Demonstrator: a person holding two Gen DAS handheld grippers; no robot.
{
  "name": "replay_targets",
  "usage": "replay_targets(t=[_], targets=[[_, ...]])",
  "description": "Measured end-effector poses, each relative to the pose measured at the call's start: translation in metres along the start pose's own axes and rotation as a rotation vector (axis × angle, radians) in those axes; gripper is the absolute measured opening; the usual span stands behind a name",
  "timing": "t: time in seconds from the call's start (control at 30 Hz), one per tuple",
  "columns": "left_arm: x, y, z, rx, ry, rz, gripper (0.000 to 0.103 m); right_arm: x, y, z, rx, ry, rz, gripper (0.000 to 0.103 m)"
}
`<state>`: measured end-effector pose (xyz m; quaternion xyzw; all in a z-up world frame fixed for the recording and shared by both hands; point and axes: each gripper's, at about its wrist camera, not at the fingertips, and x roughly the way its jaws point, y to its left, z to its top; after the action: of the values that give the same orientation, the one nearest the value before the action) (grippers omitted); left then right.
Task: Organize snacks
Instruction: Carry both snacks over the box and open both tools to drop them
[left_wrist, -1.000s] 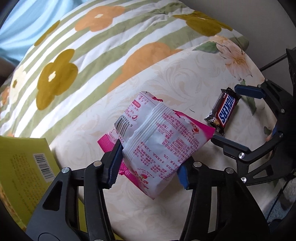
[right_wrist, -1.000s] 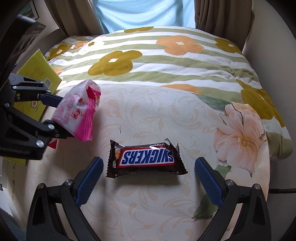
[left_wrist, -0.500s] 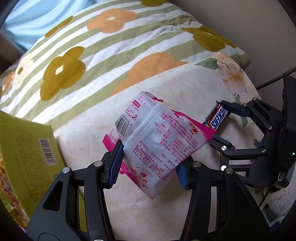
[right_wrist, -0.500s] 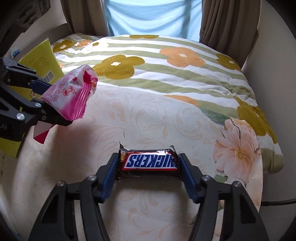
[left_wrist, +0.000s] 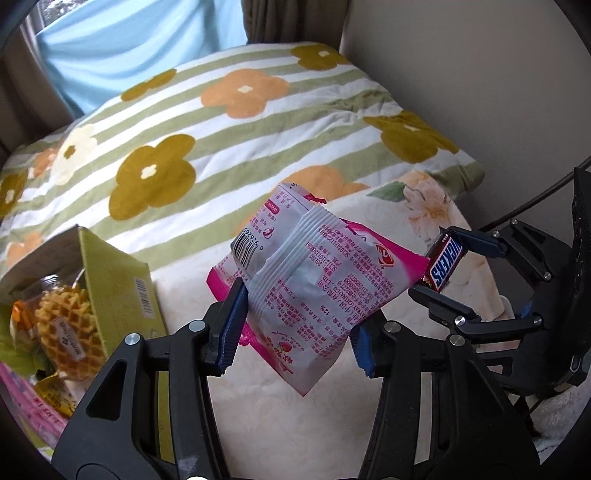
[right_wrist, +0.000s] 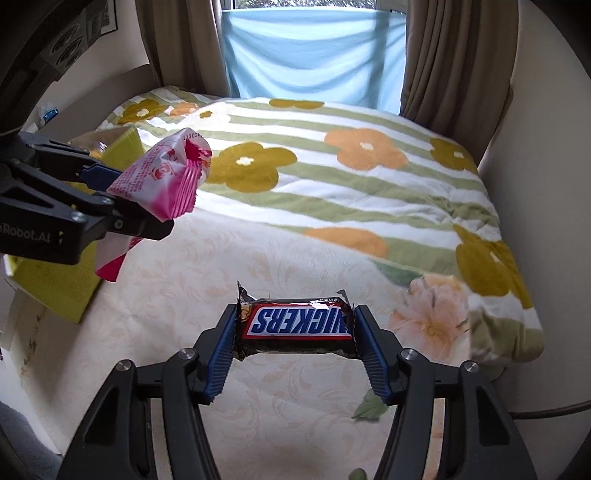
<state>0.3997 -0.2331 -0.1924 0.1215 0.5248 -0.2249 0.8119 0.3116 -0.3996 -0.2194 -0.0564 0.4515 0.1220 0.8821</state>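
My left gripper (left_wrist: 295, 326) is shut on a pink and white snack packet (left_wrist: 314, 280), held up above the bed. From the right wrist view the same packet (right_wrist: 166, 181) hangs at the left in the left gripper (right_wrist: 129, 195). A Snickers bar (right_wrist: 295, 325) sits lengthwise between the blue pads of my right gripper (right_wrist: 295, 332), which is shut on it and holds it off the bed. In the left wrist view the bar (left_wrist: 445, 264) shows at the right, clamped in the right gripper (left_wrist: 443, 266).
A green open box (left_wrist: 118, 291) with waffle snacks (left_wrist: 70, 328) and other packets stands at the left on the bed; its side (right_wrist: 55, 280) shows in the right view. A flowered striped blanket (right_wrist: 332, 177) covers the far bed. A wall (left_wrist: 480, 92) borders the right.
The right gripper closed on the Snickers bar and lifted it off the bed. The left gripper rose with the pink packet, bringing the green box's contents into view.
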Motion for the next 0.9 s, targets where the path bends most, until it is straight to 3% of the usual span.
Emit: replay_targets(t=[0.17, 0.33, 0.63, 0.9], targets=[[-0.057, 0.018, 0.0, -0.089, -0.113, 0.026, 0.046, -0.041, 0.009, 0.028, -0.052, -0.058, 0.024, 0.057], [-0.107, 0.05, -0.015, -0.196, -0.183, 0.081, 0.046, -0.065, 0.028, 0.062, -0.088, -0.102, 0.115, 0.057], [-0.153, 0.137, -0.065, -0.352, -0.216, 0.183, 0.046, -0.076, 0.1, 0.109, -0.17, -0.158, 0.24, 0.057], [-0.148, 0.228, -0.097, -0.399, -0.164, 0.212, 0.046, -0.058, 0.181, 0.139, -0.169, -0.155, 0.285, 0.057]])
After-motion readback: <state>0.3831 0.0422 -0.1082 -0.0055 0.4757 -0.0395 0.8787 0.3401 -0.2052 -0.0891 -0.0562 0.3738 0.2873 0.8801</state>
